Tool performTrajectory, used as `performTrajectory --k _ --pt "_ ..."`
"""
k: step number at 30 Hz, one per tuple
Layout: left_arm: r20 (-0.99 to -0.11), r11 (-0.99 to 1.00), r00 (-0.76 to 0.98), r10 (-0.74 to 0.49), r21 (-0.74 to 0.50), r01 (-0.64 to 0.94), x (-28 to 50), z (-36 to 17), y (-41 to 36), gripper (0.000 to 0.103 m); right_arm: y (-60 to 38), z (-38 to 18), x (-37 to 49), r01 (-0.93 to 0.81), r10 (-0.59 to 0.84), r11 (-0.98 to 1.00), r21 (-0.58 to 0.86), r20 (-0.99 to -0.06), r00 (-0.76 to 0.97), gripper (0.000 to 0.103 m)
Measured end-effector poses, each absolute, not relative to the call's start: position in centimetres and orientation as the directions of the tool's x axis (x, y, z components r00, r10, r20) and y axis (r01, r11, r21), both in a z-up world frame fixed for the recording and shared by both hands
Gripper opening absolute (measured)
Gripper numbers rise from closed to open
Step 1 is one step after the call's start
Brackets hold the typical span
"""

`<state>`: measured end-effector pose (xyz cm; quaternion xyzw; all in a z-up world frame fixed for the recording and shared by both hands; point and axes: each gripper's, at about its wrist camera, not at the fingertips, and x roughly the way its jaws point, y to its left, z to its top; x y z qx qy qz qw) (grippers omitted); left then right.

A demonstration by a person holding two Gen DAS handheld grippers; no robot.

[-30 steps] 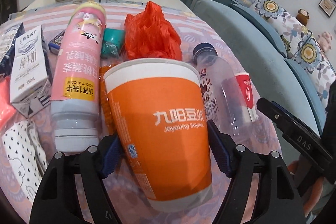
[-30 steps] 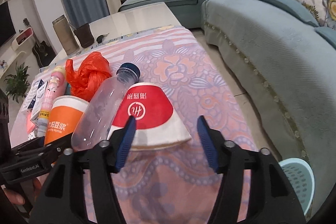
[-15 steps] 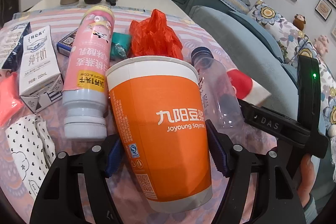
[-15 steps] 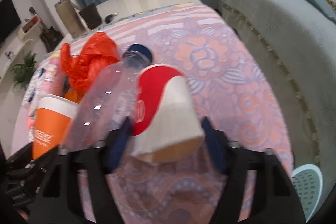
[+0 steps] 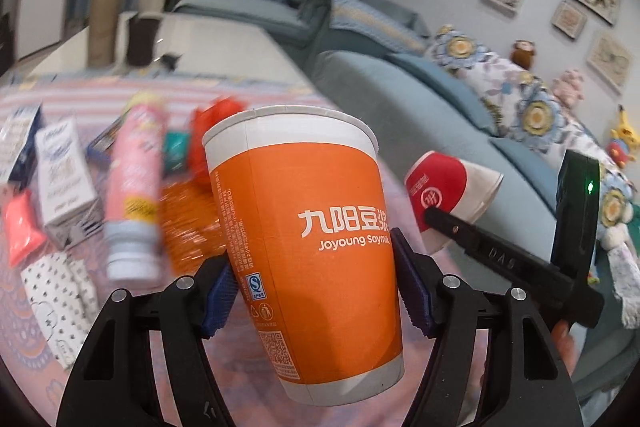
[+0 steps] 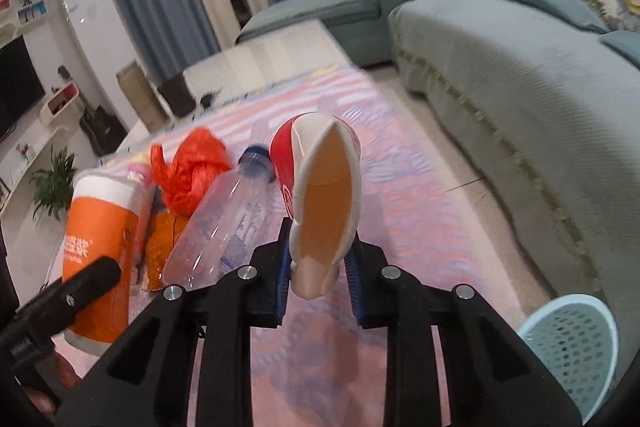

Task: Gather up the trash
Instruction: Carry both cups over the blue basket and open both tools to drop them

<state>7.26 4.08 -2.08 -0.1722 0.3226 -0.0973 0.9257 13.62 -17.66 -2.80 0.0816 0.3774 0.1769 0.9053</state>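
My left gripper is shut on an orange Joyoung soymilk paper cup and holds it lifted above the table; the cup also shows in the right wrist view. My right gripper is shut on a red and white paper cup, squeezed flat, raised off the table; it also shows in the left wrist view. On the patterned tablecloth lie a clear plastic bottle, a red plastic bag, a pink bottle and a milk carton.
A light blue mesh waste basket stands on the floor at the lower right, beside a teal sofa. A white dotted wrapper, a pink packet and an orange wrapper lie on the table. Two cups stand at the far end.
My right gripper closed on the red and white cup, squashed it and lifted it. My left gripper raised the orange cup off the table; both views tilted upward.
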Motion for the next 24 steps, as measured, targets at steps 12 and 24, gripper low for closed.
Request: performTrajectory --k 12,24 --pt "-0.555 0.859 0.658 -0.509 -0.38 0.344 8.6 -0.1 -10.5 0.067 -33.6 -1.2 6.8 -0.002 0.174 0.967 0.256 -0.653 0.737 0.022" --pt "-0.697 0.756 0.352 -0.624 -0.425 0.498 11.9 -7.9 -22.6 0.068 -43.0 -12.2 3.1 0.262 0.057 0.937 0.23 -0.842 0.536 0.022"
